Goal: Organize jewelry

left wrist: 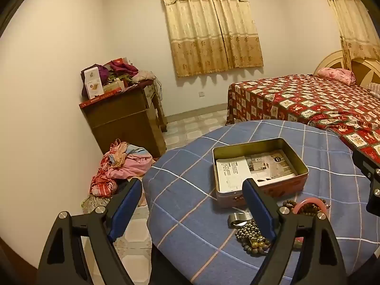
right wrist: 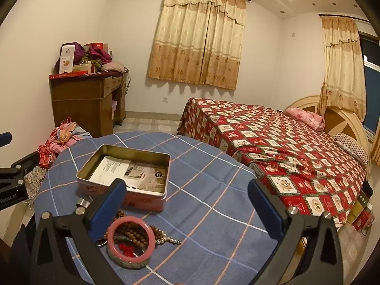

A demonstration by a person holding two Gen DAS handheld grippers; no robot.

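An open metal tin [left wrist: 296, 156] with papers inside sits on the round table with a blue checked cloth [left wrist: 190, 213]; it also shows in the right wrist view [right wrist: 123, 152]. A pile of jewelry lies near the table's front edge: a pink bangle [right wrist: 131, 220], brown bead strings [right wrist: 133, 234], dark metallic beads [left wrist: 249, 231] and a silver cuff [left wrist: 237, 217]. My left gripper [left wrist: 192, 199] is open and empty, above the table's left edge, its right finger beside the beads. My right gripper [right wrist: 187, 201] is open and empty, above the table with the jewelry by its left finger.
A bed with a red patterned cover [right wrist: 273, 142] stands close to the table's right. A wooden cabinet with clutter on top [left wrist: 123, 116] stands at the left wall. A heap of clothes [left wrist: 121, 163] lies on the tiled floor beside the table.
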